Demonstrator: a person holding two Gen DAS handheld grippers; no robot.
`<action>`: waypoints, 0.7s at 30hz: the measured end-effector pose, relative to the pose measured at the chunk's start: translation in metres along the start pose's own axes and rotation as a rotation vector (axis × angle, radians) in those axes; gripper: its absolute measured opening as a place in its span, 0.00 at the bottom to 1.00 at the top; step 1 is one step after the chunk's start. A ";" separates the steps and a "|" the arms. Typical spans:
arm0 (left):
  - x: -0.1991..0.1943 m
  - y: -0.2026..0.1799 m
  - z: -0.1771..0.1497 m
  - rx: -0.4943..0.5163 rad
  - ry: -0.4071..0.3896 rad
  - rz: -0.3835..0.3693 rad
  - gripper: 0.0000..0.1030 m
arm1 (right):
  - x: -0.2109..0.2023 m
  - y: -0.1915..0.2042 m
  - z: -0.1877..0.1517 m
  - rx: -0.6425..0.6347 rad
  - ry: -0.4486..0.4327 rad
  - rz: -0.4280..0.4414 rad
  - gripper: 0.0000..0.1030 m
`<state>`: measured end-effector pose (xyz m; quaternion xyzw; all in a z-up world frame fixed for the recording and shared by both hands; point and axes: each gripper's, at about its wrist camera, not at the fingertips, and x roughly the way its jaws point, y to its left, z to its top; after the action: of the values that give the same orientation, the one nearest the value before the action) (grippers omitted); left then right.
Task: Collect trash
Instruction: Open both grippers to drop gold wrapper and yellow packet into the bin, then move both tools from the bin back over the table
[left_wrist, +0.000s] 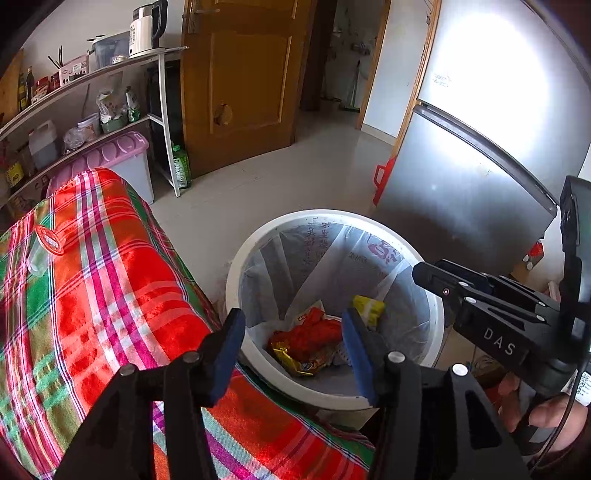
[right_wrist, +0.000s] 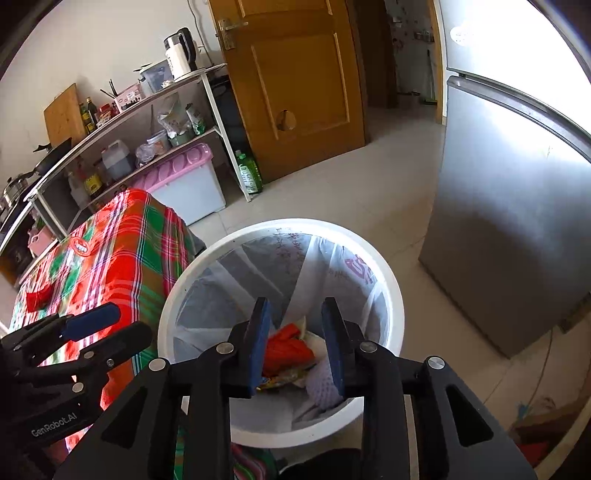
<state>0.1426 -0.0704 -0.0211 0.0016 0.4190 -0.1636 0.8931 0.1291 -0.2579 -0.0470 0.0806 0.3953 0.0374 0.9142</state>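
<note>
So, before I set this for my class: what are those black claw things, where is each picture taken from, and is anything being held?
There is no robot here: a person holds a two-finger gripper in each hand, with a camera on each looking along its fingers. One picture comes from the left gripper, the other from the right gripper. Both hang over a white bin lined with a bag, beside a table with a checked cloth. Red and yellow wrappers lie in the bin. Both grippers are open and hold nothing.
</note>
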 end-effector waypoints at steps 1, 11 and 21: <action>-0.003 0.002 0.000 -0.004 -0.003 0.002 0.55 | -0.001 0.001 0.001 -0.001 -0.004 0.003 0.29; -0.039 0.040 -0.009 -0.074 -0.057 0.056 0.59 | -0.016 0.033 0.002 -0.037 -0.039 0.050 0.31; -0.070 0.087 -0.023 -0.146 -0.106 0.145 0.60 | -0.020 0.079 0.002 -0.099 -0.057 0.113 0.34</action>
<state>0.1089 0.0353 0.0047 -0.0418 0.3808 -0.0675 0.9212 0.1165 -0.1829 -0.0176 0.0582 0.3616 0.1061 0.9244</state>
